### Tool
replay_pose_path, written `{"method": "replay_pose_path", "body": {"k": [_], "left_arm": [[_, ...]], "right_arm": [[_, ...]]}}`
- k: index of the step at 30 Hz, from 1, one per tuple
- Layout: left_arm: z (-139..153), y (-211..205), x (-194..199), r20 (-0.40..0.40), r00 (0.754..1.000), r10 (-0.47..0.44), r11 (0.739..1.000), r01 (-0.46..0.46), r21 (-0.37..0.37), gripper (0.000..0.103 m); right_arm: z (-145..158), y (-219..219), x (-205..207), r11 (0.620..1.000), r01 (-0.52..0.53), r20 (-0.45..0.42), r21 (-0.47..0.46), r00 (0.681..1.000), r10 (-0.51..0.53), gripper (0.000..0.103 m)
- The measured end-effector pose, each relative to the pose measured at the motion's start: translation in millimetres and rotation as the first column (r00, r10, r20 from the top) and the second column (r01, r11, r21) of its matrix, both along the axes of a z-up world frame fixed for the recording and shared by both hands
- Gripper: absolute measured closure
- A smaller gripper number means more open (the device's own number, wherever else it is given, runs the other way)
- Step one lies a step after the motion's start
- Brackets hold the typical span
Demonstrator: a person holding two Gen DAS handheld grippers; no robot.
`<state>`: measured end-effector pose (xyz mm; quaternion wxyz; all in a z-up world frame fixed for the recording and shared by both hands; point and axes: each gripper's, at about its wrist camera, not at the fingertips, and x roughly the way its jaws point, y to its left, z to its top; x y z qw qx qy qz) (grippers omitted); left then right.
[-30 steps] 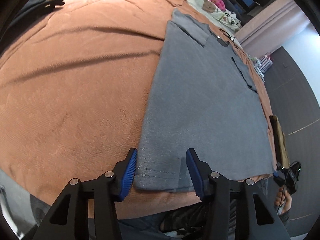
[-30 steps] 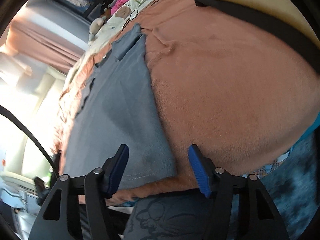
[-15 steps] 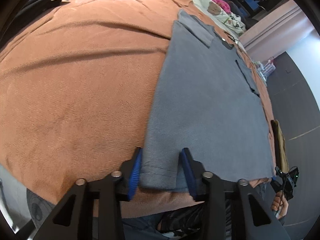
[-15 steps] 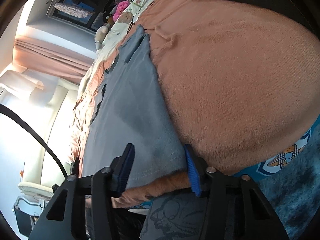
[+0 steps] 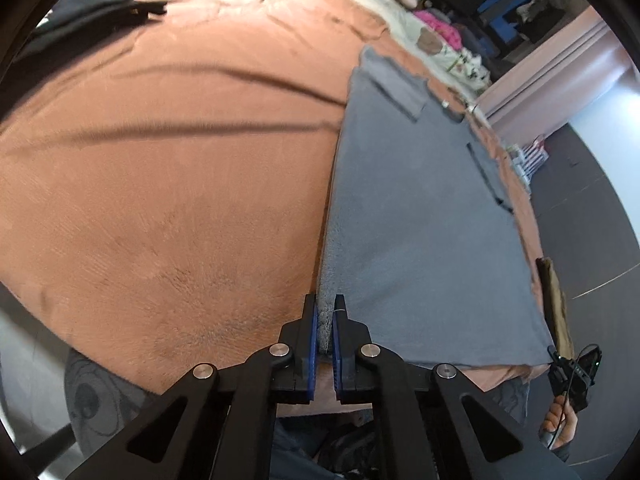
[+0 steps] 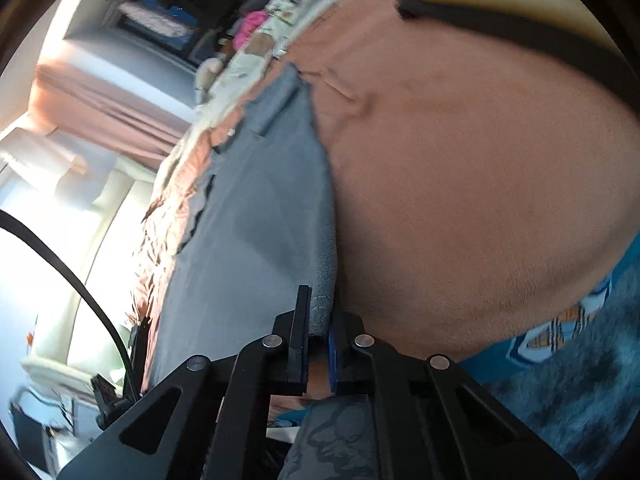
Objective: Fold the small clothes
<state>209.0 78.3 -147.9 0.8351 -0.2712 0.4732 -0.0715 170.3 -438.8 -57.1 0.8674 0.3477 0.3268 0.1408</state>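
Observation:
A grey shirt [image 5: 420, 208] lies flat on an orange-brown blanket [image 5: 160, 200], collar end far from me. My left gripper [image 5: 325, 326] is shut on the shirt's near left hem corner, with grey cloth bunched between the blue pads. In the right wrist view the same shirt [image 6: 256, 220] runs away from me, and my right gripper [image 6: 318, 322] is shut on its near right hem corner. The other gripper and the hand holding it [image 5: 568, 376] show at the far right of the left wrist view.
A black garment [image 5: 96, 8] lies at the blanket's far left. A black strap [image 6: 520, 36] crosses the far right of the bed. Pink and patterned items [image 5: 440, 36] lie beyond the collar. A curtain [image 6: 100, 100] and dark floor [image 5: 592, 200] flank the bed.
Both grippers moved forward onto the shirt's hem corners and went from open to shut, pinching the cloth into a raised ridge at each corner.

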Motion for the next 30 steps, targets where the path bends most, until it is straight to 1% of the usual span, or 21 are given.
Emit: {"method": "replay_pose_path", "body": {"k": [2, 5, 10, 17, 20, 30], "left_arm": [[9.4, 4.7, -5.0, 0.026, 0.999, 0.019, 1.0, -0.018, -0.014, 0.097], [25.1, 8.0, -12.6, 0.062, 0.997, 0.044, 0.999, -0.043, -0.008, 0.098], [51.6, 6.1, -28.6, 0.135, 0.99, 0.027, 1.0, -0.025, -0.015, 0.098], [70.3, 7.4, -50.6, 0.185, 0.982, 0.026, 0.999, -0.022, -0.026, 0.098], [75.7, 11.3, -66.6, 0.204, 0.979, 0.024, 0.999, -0.019, -0.027, 0.098], [95.1, 22.4, -121.7, 0.262, 0.965, 0.023, 1.0, -0.018, -0.02, 0.098]], "right_arm": [[11.8, 3.3, -7.6, 1.0, 0.0, 0.031, -0.024, 1.0, 0.001, 0.1], [23.5, 5.2, -20.7, 0.999, 0.0, 0.073, -0.033, 0.997, 0.003, 0.1], [35.2, 6.7, -42.2, 0.999, 0.002, 0.119, -0.041, 0.993, 0.003, 0.1], [33.9, 4.9, -65.2, 0.999, -0.004, 0.158, -0.053, 0.987, 0.012, 0.101], [33.4, 1.4, -77.6, 0.998, 0.0, 0.169, -0.062, 0.986, 0.01, 0.101], [39.0, -0.4, -121.8, 0.995, -0.03, 0.211, -0.098, 0.976, 0.05, 0.101]]}}
